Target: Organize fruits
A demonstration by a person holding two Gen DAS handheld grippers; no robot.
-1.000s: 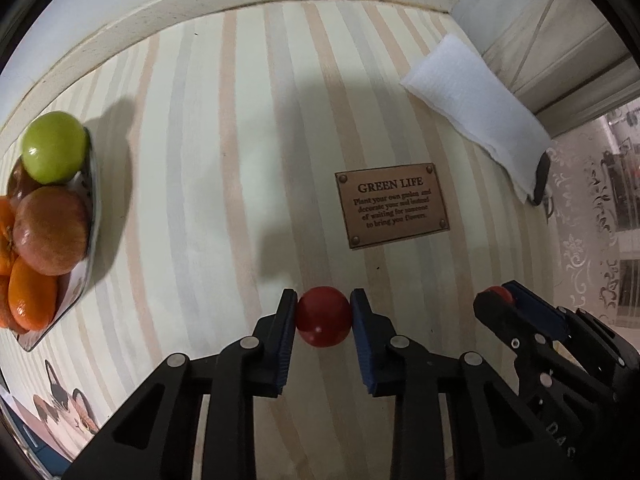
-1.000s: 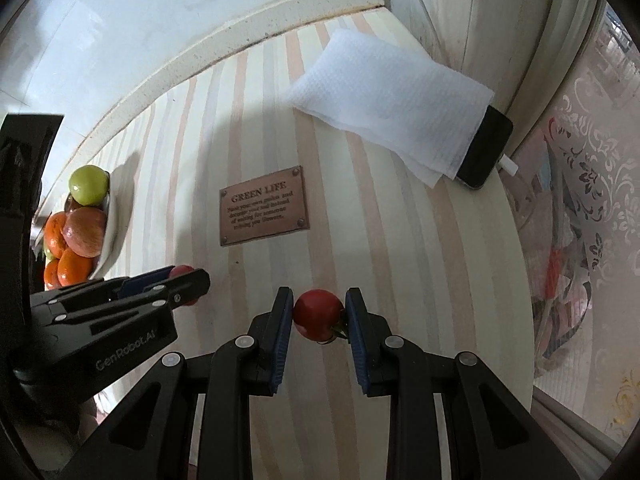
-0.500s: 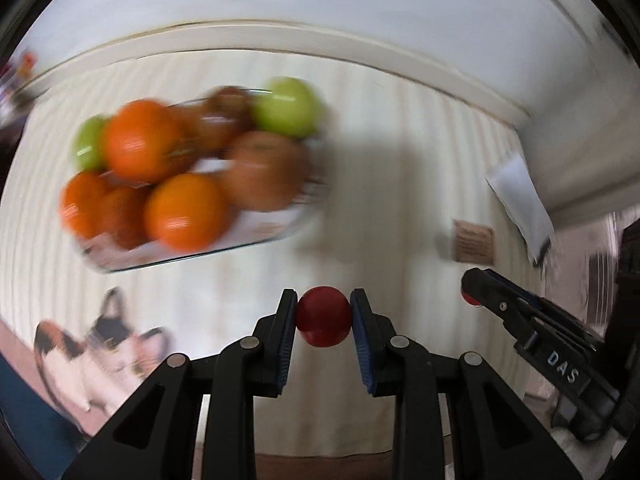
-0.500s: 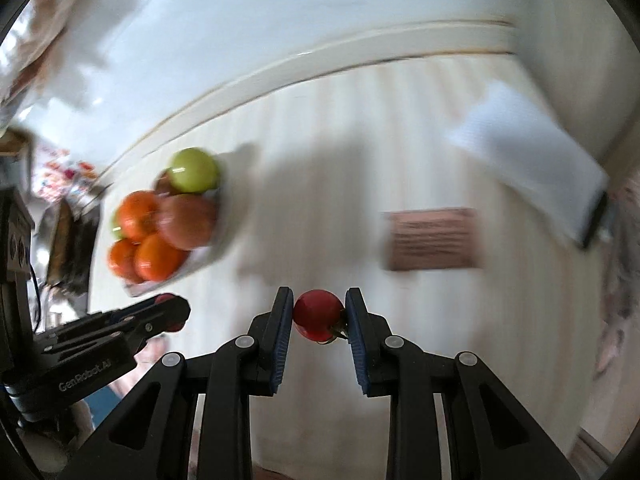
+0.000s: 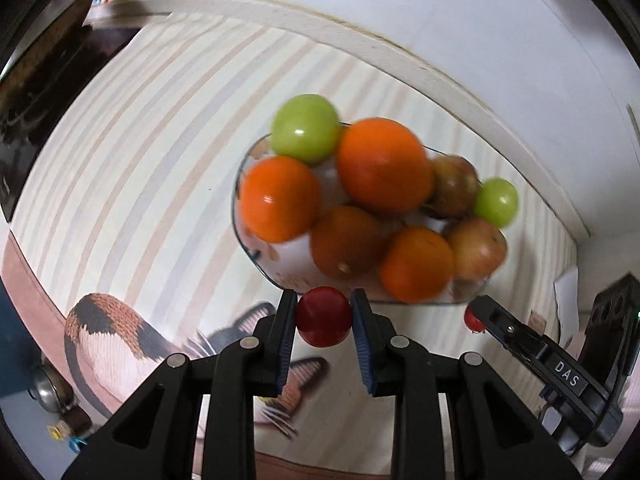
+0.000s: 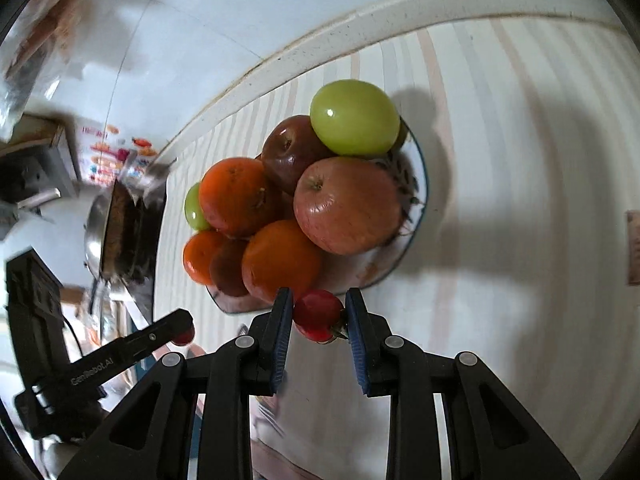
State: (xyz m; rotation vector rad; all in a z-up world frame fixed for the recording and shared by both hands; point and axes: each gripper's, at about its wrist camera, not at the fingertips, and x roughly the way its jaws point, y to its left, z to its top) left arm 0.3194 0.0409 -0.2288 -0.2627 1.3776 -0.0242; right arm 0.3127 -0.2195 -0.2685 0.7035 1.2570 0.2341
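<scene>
My left gripper [image 5: 323, 317] is shut on a small red tomato [image 5: 323, 316], held just before the near rim of the fruit plate [image 5: 248, 254]. The plate is piled with oranges [image 5: 383, 164], green apples [image 5: 306, 128] and reddish apples [image 5: 478, 248]. My right gripper [image 6: 319, 315] is shut on a second red tomato [image 6: 318, 314] with a green stem, at the near edge of the same plate [image 6: 420, 184]. Each gripper shows in the other's view, the right one [image 5: 476, 316] and the left one [image 6: 182, 330], each with its tomato.
The plate stands on a striped tablecloth [image 5: 140, 152] near the white wall edge. A cat picture [image 5: 116, 340] lies at the table's front. A dark pan and clutter [image 6: 124, 224] stand left of the plate. A brown plaque [image 6: 633, 248] lies at the right.
Both grippers swung left from the plaque and napkin toward the fruit plate, each still holding its tomato. The plate now sits straight ahead and close.
</scene>
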